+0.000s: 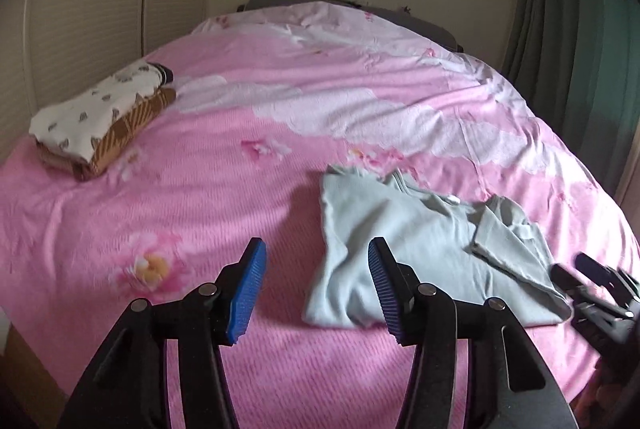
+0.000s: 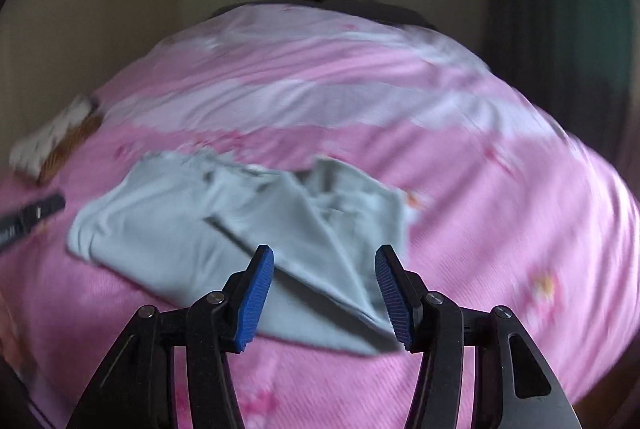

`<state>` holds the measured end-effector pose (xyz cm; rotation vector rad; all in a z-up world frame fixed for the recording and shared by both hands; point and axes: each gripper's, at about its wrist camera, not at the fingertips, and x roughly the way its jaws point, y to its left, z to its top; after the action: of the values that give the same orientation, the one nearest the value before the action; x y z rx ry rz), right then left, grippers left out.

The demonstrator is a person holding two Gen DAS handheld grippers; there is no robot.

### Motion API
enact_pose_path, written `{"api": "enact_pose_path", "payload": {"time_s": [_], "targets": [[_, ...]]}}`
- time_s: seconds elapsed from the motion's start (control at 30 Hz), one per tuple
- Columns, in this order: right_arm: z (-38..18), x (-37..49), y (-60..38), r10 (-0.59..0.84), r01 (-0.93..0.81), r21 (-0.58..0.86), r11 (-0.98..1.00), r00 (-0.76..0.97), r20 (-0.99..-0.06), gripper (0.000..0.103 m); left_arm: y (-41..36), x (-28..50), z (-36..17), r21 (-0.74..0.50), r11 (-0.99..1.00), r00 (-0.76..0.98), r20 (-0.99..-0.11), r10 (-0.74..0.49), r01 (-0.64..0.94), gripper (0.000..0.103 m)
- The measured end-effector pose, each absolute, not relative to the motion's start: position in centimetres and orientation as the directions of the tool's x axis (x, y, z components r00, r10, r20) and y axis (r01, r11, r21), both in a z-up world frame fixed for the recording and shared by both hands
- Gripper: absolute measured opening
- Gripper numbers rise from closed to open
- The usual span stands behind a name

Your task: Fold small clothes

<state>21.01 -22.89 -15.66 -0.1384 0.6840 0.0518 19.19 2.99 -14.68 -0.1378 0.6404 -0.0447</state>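
A pale green-grey small shirt [image 1: 420, 249] lies rumpled on the pink bed, with one side folded over its middle. It also shows in the right wrist view [image 2: 224, 233]. My left gripper [image 1: 318, 269] is open and empty, above the shirt's left lower edge. My right gripper [image 2: 324, 281] is open and empty, above the shirt's near right corner; it also shows at the right edge of the left wrist view [image 1: 576, 271]. The right wrist view is blurred.
A stack of folded clothes [image 1: 100, 121], white patterned on brown, sits at the bed's left side. The pink floral bedspread [image 1: 280, 117] covers the bed. A wardrobe [image 1: 80, 9] stands left and green curtains [image 1: 576, 41] hang right.
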Motion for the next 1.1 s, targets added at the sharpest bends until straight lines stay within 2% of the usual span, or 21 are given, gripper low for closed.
{"api": "enact_pose_path", "payload": {"time_s": [0.1, 0.13, 0.17, 0.2, 0.23, 0.53, 0.7, 0.8, 0.87, 0.93, 0.97, 1.1], "targets": [[-17.6, 23.6, -19.9, 0.040, -0.214, -0.177, 0.961, 0.737, -0.675, 0.053, 3.4, 20.0, -15.2, -0.152, 0.988, 0.788, -0.610, -0.084, -0.013, 0.052], [-17.9, 23.5, -19.3, 0.039, -0.229, -0.189, 0.955, 0.728, -0.684, 0.047, 3.6, 20.3, -15.4, -0.158, 0.987, 0.782, -0.617, -0.084, -0.018, 0.052], [-18.6, 24.3, -18.9, 0.029, -0.237, -0.204, 0.950, 0.716, -0.698, 0.039, 3.8, 20.5, -15.6, -0.162, 0.986, 0.777, -0.624, -0.082, -0.025, 0.052], [-19.2, 24.7, -19.0, 0.024, -0.237, -0.201, 0.950, 0.700, -0.714, 0.020, 4.0, 20.8, -15.8, -0.165, 0.986, 0.774, -0.628, -0.084, -0.028, 0.052], [-19.6, 25.4, -19.5, 0.034, -0.234, -0.170, 0.957, 0.675, -0.737, 0.009, 4.0, 20.8, -15.9, -0.167, 0.986, 0.772, -0.630, -0.085, -0.027, 0.052], [-18.2, 26.7, -28.5, 0.085, -0.012, 0.106, 0.994, 0.683, -0.725, 0.006, 2.6, 24.0, -15.1, -0.158, 0.987, 0.775, -0.622, -0.115, 0.020, 0.052], [-19.1, 28.5, -33.8, 0.066, 0.129, 0.200, 0.971, 0.662, -0.747, 0.006, 0.5, 26.1, -14.6, -0.154, 0.986, 0.760, -0.633, -0.148, 0.064, 0.052], [-20.7, 29.5, -36.2, 0.120, 0.157, 0.271, 0.950, 0.618, -0.777, 0.010, -0.7, 26.8, -15.0, -0.153, 0.984, 0.740, -0.651, -0.167, 0.088, 0.052], [-21.1, 29.4, -37.3, 0.201, 0.134, 0.351, 0.927, 0.614, -0.763, 0.021, -1.5, 26.8, -15.1, -0.144, 0.984, 0.735, -0.656, -0.173, 0.103, 0.052], [-20.9, 29.2, -38.0, 0.288, 0.083, 0.430, 0.899, 0.627, -0.724, 0.055, -2.0, 26.7, -15.1, -0.132, 0.985, 0.732, -0.659, -0.174, 0.115, 0.052], [-20.9, 29.3, -38.5, 0.318, 0.069, 0.457, 0.887, 0.626, -0.712, 0.060, -2.3, 26.6, -15.2, -0.129, 0.984, 0.730, -0.661, -0.176, 0.121, 0.052], [-21.3, 30.1, -39.2, 0.466, -0.005, 0.571, 0.821, 0.585, -0.664, 0.061, -3.4, 26.3, -15.2, -0.119, 0.982, 0.723, -0.665, -0.188, 0.146, 0.052]]}}
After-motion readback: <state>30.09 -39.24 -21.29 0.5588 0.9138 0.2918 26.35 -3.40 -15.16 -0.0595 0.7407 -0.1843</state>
